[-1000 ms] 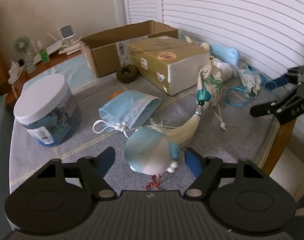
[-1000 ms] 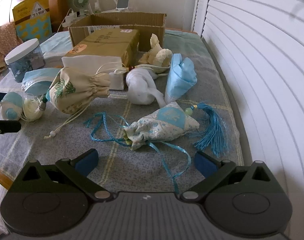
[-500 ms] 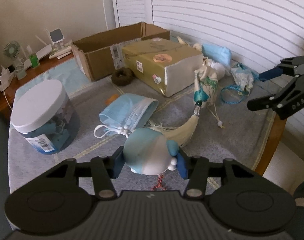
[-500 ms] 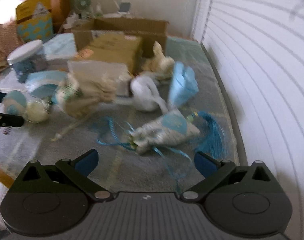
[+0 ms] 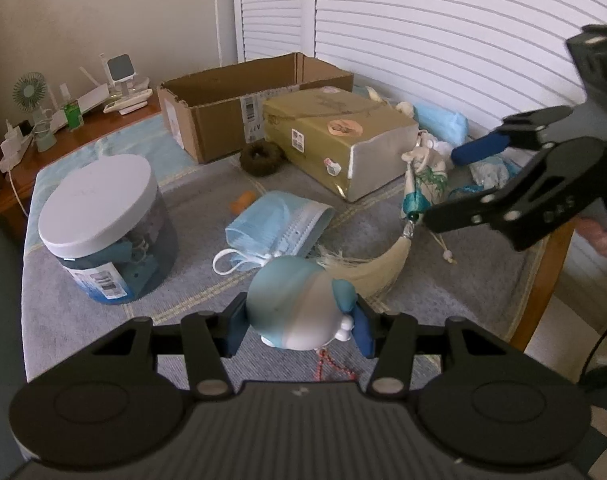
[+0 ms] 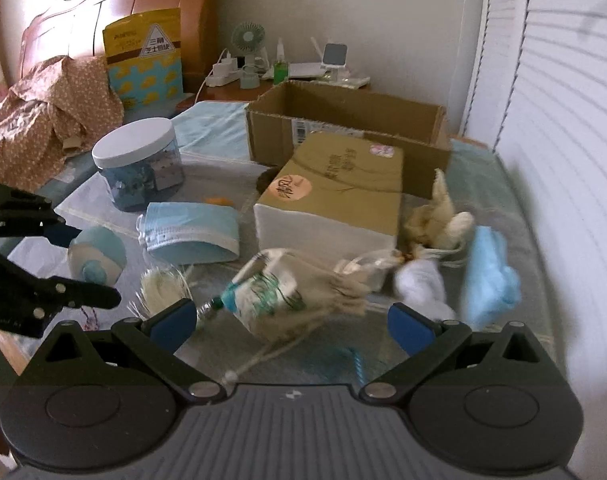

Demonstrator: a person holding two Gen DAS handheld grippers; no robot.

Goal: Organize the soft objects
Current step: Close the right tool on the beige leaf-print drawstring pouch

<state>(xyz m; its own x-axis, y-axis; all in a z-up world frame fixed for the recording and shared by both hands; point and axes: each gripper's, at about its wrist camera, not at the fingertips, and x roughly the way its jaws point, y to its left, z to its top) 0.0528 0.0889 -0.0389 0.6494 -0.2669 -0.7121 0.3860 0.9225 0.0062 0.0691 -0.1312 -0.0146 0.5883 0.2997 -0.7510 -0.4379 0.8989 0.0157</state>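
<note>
A round blue-and-white plush toy (image 5: 299, 312) sits between the blue pads of my left gripper (image 5: 299, 326), which is shut on it just above the grey cloth. The right wrist view shows the same plush toy (image 6: 97, 256) and left gripper (image 6: 79, 264) at the far left. My right gripper (image 6: 289, 320) is open and hovers over a cream drawstring pouch (image 6: 275, 292) with nothing between its fingers. Seen from the left wrist, the right gripper (image 5: 441, 188) hangs beside that pouch (image 5: 425, 176). A blue face mask (image 5: 279, 224) and a cream tassel (image 5: 367, 268) lie close by.
An open cardboard box (image 6: 343, 120) stands at the back with a gold box (image 6: 335, 184) in front of it. A white-lidded jar (image 5: 103, 224) is at the left. A cream plush (image 6: 443, 220), a white soft toy (image 6: 419, 280) and blue cloth (image 6: 489, 272) lie right. The table edge (image 5: 543, 280) is near.
My left gripper closed its pads onto the plush toy. My right gripper swung left from the blue-tasselled sachet to above the cream drawstring pouch, nearer the left gripper.
</note>
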